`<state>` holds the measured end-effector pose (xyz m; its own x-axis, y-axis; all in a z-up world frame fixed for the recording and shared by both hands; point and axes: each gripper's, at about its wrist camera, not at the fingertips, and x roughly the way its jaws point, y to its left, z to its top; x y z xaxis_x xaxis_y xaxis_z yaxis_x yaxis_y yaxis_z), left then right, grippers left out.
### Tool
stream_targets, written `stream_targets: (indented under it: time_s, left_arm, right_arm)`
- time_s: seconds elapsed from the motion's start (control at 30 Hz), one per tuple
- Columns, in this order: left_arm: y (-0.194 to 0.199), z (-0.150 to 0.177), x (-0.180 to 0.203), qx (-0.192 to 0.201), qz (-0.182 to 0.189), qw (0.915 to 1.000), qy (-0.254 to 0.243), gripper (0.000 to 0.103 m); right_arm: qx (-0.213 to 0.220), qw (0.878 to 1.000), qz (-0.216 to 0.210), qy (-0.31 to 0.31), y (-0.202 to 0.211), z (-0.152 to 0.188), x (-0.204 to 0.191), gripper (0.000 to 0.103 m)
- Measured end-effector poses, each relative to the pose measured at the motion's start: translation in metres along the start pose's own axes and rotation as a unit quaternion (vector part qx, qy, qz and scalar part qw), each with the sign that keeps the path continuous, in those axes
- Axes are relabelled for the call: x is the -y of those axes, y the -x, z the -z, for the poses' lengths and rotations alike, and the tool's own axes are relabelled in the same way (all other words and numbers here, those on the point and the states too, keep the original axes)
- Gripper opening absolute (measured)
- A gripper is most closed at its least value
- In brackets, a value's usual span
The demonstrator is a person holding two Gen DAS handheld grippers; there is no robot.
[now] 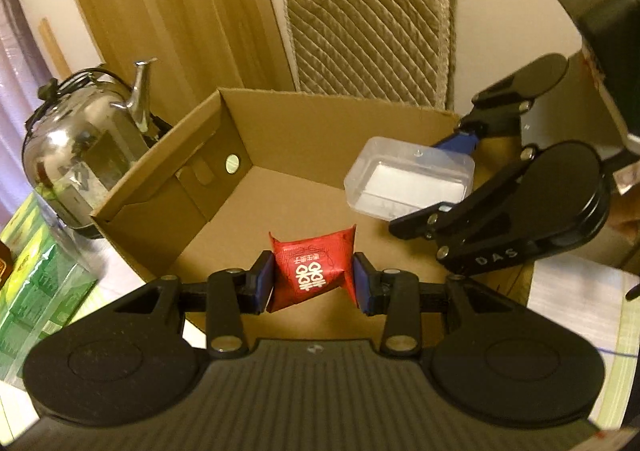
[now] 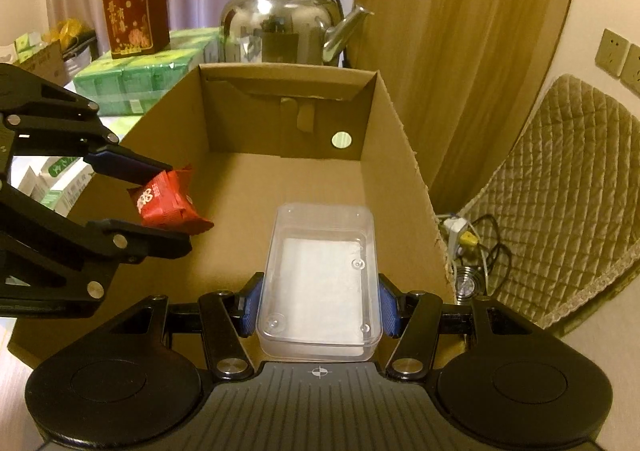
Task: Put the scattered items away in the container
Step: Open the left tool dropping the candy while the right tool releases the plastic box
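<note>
Both grippers grip loads above the cardboard box [image 2: 384, 123]: left gripper [image 1: 315, 283] pinches the red packet [image 1: 316, 267], right gripper [image 2: 320, 309] the clear plastic tub [image 2: 320, 283]; released together, they may collide or bounce near its right wall

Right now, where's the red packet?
The red packet is clamped in the left gripper, held over the open cardboard box. It sits to the left of the clear plastic case, which the right gripper holds.

Matt cardboard box [image 2: 396, 155]; glossy clear plastic tub [image 2: 320, 279]; shiny, perhaps foil, red packet [image 1: 314, 271].
</note>
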<state>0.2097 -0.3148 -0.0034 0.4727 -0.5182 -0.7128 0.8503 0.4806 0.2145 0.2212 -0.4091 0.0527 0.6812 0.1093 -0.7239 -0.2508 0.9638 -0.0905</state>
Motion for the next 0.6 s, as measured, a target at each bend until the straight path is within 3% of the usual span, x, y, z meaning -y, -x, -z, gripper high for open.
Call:
stream_targets:
  time_s: [0.23,0.6]
  left_arm:
    - [-0.007,0.004,0.0,-0.014,0.002,0.9999,0.0,0.043]
    - [0.01,0.006,-0.004,0.006,-0.014,0.9999,-0.002,0.042]
  right_arm:
    - [0.002,1.0,-0.002,0.002,0.001,-0.001,-0.001,0.054]
    - [0.004,1.0,-0.004,0.004,0.001,-0.001,-0.003,0.054]
